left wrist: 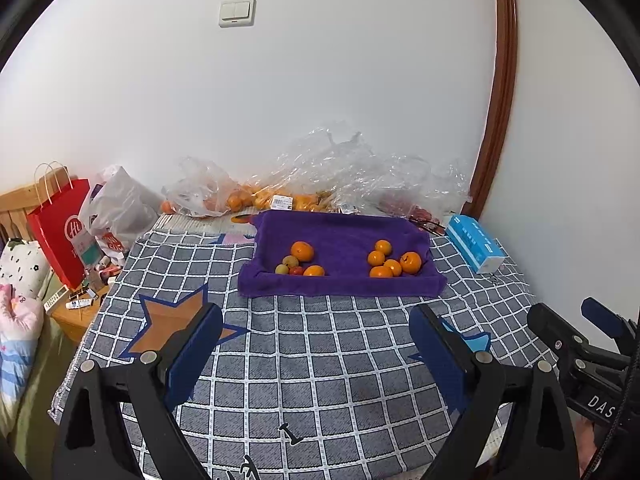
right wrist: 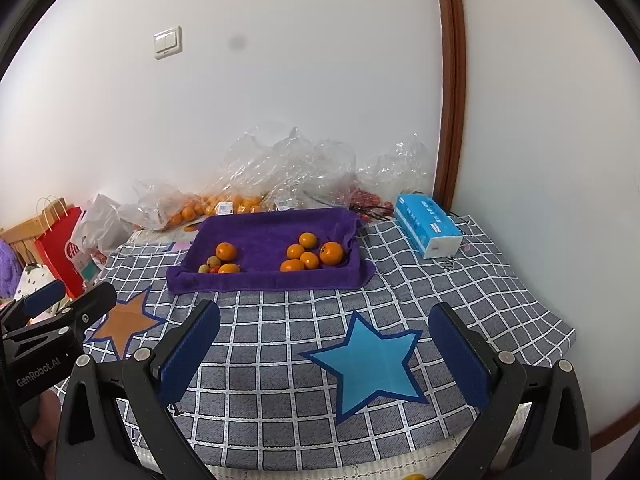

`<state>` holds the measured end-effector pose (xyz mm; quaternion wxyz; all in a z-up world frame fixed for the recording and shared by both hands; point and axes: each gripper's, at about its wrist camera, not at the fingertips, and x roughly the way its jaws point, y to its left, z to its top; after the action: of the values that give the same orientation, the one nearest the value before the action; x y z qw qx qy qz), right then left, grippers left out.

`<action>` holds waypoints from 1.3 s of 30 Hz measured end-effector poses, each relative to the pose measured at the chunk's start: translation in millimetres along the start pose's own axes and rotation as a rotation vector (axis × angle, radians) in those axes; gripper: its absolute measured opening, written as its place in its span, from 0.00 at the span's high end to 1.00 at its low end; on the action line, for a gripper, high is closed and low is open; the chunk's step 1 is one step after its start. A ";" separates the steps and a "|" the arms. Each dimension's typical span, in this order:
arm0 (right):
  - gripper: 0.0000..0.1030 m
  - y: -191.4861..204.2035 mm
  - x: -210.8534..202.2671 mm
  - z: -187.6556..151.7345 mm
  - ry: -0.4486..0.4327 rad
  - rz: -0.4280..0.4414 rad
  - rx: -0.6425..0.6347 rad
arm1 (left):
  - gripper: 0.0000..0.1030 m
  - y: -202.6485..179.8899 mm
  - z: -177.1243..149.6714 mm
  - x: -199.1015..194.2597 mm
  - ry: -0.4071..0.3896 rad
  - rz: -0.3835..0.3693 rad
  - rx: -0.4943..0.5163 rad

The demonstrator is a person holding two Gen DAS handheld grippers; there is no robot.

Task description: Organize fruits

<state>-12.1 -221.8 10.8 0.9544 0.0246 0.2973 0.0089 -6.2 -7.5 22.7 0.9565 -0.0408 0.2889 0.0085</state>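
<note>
the left gripper (left wrist: 316, 344) is hanging wide open over the checked cloth (left wrist: 320, 360), its blue-padded fingers (left wrist: 192, 354) holding nothing and touching nothing. the right gripper (right wrist: 326, 346) is likewise spread wide and empty, hovering above a light blue star (right wrist: 370, 364) printed on the same cloth. the fruits are sitting well ahead of both, in a purple towel (left wrist: 340, 240) draped over what looks like a shallow tray on the desk: a left cluster (left wrist: 298, 262) mixing two oranges, two small greenish fruits and a tiny red one, and a right cluster of oranges (left wrist: 390, 262), five round ones lying close together. the tray itself is staying hidden under the soft, fuzzy towel, so its material cannot be told. behind it, crumpled clear plastic bags (left wrist: 320, 168) are piling against the white wall, with more oranges and some red fruit showing dimly through the film; their count is hard to make out. a blue tissue box (left wrist: 474, 248) is lying to the right of the towel, and a red paper bag (left wrist: 60, 228) is standing off the desk's left edge. the bases of both grippers are being cut off by the frame.
</note>
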 end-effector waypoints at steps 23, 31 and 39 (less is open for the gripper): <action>0.00 2.1 2.2 -0.7 0.007 0.001 -0.001 | 0.08 3.5 1.2 -1.7 0.003 0.002 0.002; 0.00 1.0 0.3 -0.9 0.004 -0.002 0.000 | 0.08 2.7 1.2 -2.2 0.003 0.004 0.002; 0.00 0.5 1.2 -0.9 0.003 -0.006 0.001 | 0.08 4.5 2.6 -2.1 0.001 0.007 -0.002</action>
<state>-11.6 -221.2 9.4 0.9540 0.0242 0.2988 0.0060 -6.8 -2.7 25.8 0.9562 -0.0406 0.2897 0.0122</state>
